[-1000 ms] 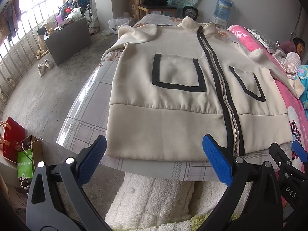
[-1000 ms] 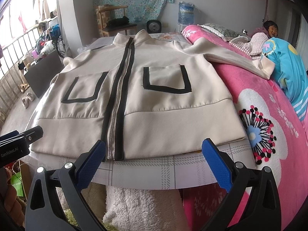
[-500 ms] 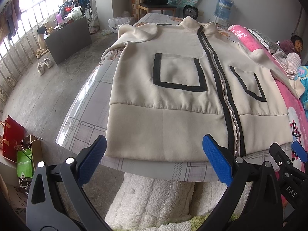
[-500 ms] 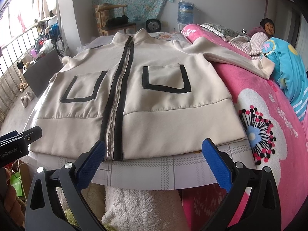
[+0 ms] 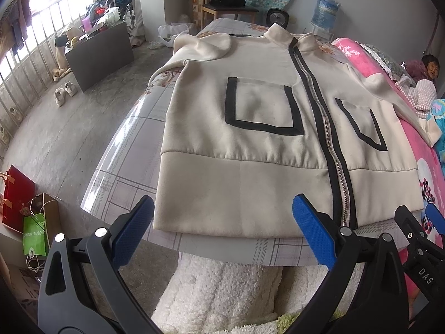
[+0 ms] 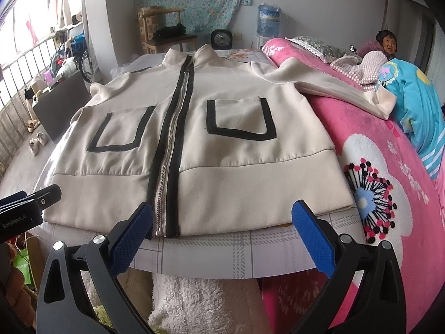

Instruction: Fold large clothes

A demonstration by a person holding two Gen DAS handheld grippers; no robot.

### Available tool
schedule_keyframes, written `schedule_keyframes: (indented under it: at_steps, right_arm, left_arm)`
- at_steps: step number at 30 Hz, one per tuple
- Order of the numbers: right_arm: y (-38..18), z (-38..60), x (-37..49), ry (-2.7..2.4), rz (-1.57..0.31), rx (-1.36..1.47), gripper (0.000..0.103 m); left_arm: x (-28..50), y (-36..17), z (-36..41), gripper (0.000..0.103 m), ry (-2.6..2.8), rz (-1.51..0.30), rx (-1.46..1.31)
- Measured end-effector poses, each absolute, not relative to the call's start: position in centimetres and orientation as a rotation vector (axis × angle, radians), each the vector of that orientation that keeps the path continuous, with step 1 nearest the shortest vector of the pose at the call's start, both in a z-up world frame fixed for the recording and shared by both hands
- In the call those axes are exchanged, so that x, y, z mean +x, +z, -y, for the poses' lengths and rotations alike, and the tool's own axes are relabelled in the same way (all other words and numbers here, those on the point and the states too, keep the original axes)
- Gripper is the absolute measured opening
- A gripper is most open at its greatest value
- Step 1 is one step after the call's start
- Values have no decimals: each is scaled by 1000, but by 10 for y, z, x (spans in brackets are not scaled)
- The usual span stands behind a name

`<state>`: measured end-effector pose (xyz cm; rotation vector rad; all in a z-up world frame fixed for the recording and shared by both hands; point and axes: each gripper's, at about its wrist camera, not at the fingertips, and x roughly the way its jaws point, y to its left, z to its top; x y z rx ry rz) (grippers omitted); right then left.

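A cream zip jacket (image 5: pixel 250 150) with black trim and two black-outlined pockets lies flat, front up, on a plaid-covered table (image 5: pixel 133 150). It also shows in the right wrist view (image 6: pixel 222 144). Its left sleeve (image 5: pixel 203 46) is folded in near the shoulder. Its right sleeve (image 6: pixel 333 89) stretches out over a pink blanket. My left gripper (image 5: pixel 222 231) is open and empty, just short of the hem's left half. My right gripper (image 6: pixel 222 231) is open and empty, just short of the hem's right half.
A pink flowered blanket (image 6: pixel 389 194) lies to the right, with a person (image 6: pixel 386 41) lying at the far right. A white fluffy cloth (image 5: pixel 222 292) hangs below the table's near edge. Paper bags (image 5: pixel 25 211) stand on the floor at left. A chair (image 5: pixel 225 2) stands beyond the table.
Both grippers have drifted slightly to the left along the hem. They stay open, and the jacket has not moved.
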<state>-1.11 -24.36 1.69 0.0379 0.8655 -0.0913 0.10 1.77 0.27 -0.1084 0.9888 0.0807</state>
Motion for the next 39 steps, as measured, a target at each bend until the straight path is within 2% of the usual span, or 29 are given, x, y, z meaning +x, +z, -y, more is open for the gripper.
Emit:
schedule_keyframes:
  at_steps: [26,39]
  right_arm:
    - [50,231,43,-86,-806,-22,98]
    - [65,186,102,50,-755,-137,98]
  left_arm:
    - [52,14,-35,96,92,-976,-131]
    - [86,24,-56,96,135,-878,-129]
